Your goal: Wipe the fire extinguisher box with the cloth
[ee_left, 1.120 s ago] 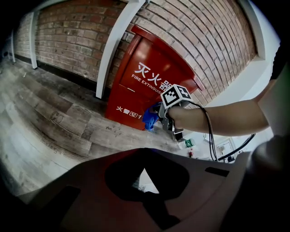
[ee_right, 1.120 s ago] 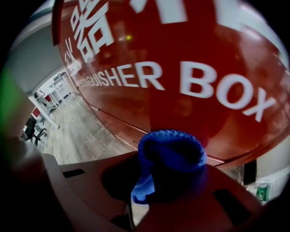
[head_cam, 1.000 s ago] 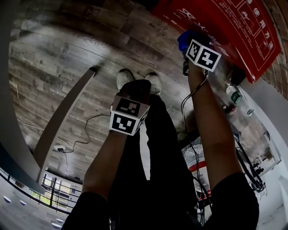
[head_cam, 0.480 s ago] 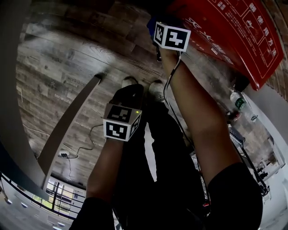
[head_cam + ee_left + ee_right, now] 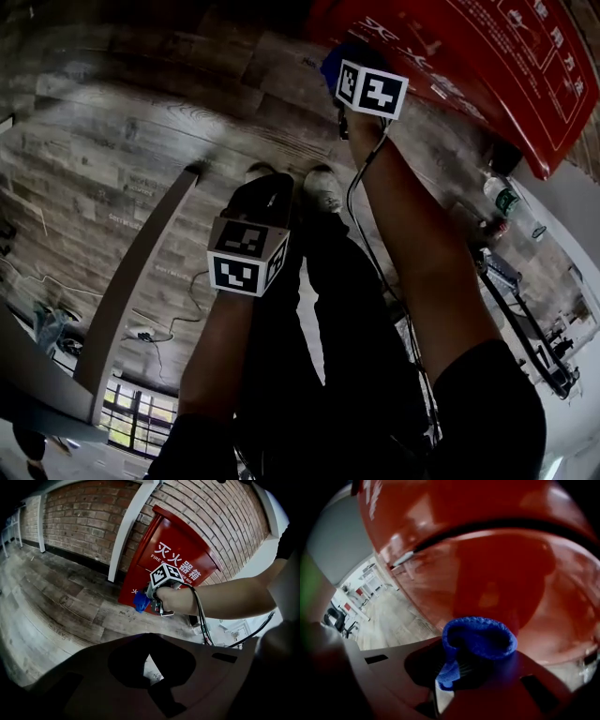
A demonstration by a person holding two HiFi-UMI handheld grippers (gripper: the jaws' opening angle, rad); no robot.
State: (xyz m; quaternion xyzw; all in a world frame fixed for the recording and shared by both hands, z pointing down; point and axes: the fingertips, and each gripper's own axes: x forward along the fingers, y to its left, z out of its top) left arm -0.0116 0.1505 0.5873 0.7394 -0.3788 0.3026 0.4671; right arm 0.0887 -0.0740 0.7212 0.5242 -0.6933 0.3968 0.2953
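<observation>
Moved up and leftward in the head view since a second ago: right gripper (image 5: 349, 71), now at top centre of the frame, by the left lower part of the red metal fire extinguisher box (image 5: 487, 56). Barely shifted: left gripper (image 5: 270, 192), at mid-frame above the person's two light shoes (image 5: 323, 187).

Box: one only. Stands upright on the floor with its back to the red brick wall (image 5: 84, 517). Long axis running up, leaning toward the right of the left gripper view. Front with white lettering turned out to the room.

Cloth: one, a blue knitted cloth (image 5: 480, 637), pinched between the right gripper's jaws and folded over into a loop ahead of them. Sits low in the right gripper view, with glossy red box surface filling the frame just beyond. Touching or only just off the surface: cannot tell. In the left gripper view, placed at the lower left of the box front.

Grippers: two, each with a black-and-white marker cube. Left one with jaws pressed together on nothing, held well apart from the box, pointing toward it.

Surroundings: grey-brown wood plank floor (image 5: 141, 122), no worktop. White post (image 5: 131, 522) against the brick, left of the box. Long grey beam (image 5: 141, 262) slanting across the lower left of the head view. Clear plastic bottle with a green cap (image 5: 502, 199) at right, near the box's lower end.
</observation>
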